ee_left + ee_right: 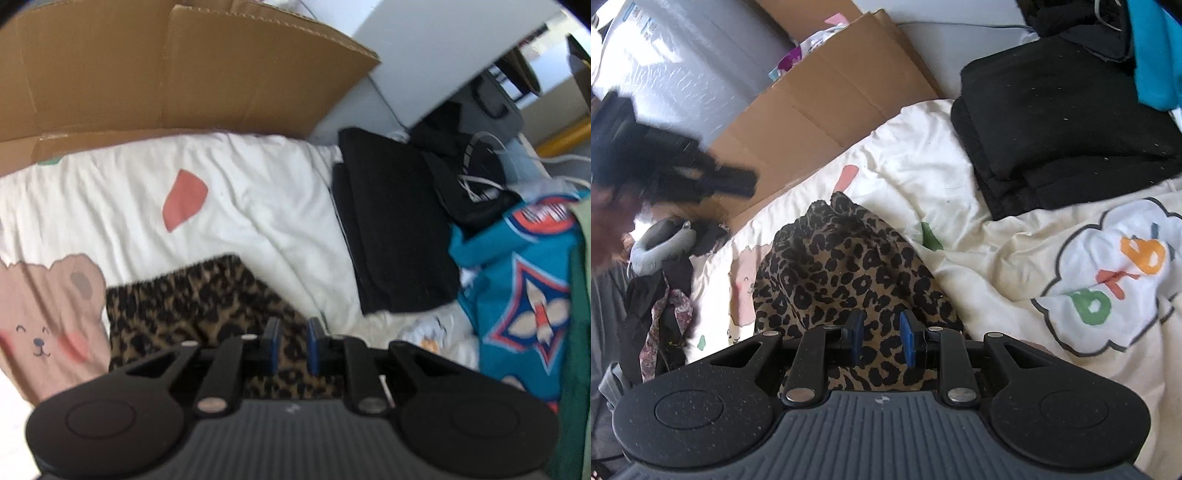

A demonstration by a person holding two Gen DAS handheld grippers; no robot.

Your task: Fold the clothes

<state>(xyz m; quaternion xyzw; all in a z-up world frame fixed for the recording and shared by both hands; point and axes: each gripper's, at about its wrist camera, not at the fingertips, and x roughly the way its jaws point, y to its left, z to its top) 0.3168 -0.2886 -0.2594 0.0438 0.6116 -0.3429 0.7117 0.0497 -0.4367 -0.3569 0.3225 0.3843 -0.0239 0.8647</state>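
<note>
A leopard-print garment [192, 306] lies bunched on a white printed bed cover [258, 206]. It also shows in the right wrist view [842, 273]. My left gripper [293, 341] hovers over the garment's near right part, jaws open a little, nothing between the blue pads [272, 339]. My right gripper [881, 339] hovers over the garment's near edge, jaws open and empty. The left gripper shows blurred at the left in the right wrist view [701, 177], above the cardboard.
A folded black garment [391, 229] lies on the cover's right side, also in the right wrist view [1060, 125]. A teal printed garment [524, 288] lies far right. Flattened cardboard [166, 74] stands behind the bed. Dark clothes [661, 295] hang at the left.
</note>
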